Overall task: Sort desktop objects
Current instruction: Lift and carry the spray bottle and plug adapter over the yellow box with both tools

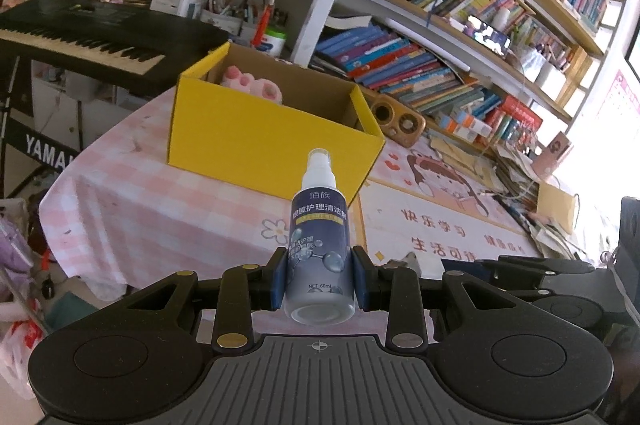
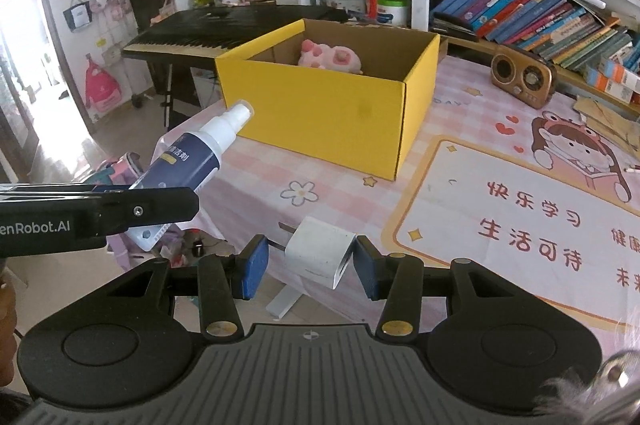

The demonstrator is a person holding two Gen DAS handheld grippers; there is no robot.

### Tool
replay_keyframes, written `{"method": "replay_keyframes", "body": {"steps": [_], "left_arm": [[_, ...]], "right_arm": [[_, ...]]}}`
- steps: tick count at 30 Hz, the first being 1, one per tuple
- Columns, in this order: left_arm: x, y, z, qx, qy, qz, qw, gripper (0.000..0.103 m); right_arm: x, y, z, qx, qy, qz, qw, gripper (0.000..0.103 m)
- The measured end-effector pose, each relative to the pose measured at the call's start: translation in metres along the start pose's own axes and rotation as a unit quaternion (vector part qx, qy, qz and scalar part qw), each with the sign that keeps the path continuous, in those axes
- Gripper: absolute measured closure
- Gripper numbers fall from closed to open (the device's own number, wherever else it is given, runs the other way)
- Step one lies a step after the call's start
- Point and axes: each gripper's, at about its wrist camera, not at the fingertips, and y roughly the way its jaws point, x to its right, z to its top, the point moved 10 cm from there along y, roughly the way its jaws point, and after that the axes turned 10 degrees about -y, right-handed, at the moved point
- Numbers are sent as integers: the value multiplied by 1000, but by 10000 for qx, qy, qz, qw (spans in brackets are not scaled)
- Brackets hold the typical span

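My left gripper: jaws clamped on dark-blue-label spray bottle w/ white pump top, nozzle fwd, held off the bench short of yellow cardboard box. My right gripper: jaws apart, white square plug charger btwn them, right pad touching; grip — can't tell.
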Motion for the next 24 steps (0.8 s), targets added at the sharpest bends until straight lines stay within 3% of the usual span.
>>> {"method": "replay_keyframes", "body": {"steps": [11, 24], "left_arm": [[-3, 11, 23, 211, -18, 222, 9995, 71], [10, 53, 89, 593, 178, 352, 9975, 71]], "right_arm": [[6, 18, 21, 97, -99, 213, 9997, 59], [42, 46, 92, 577, -161, 420, 9973, 59]]}}
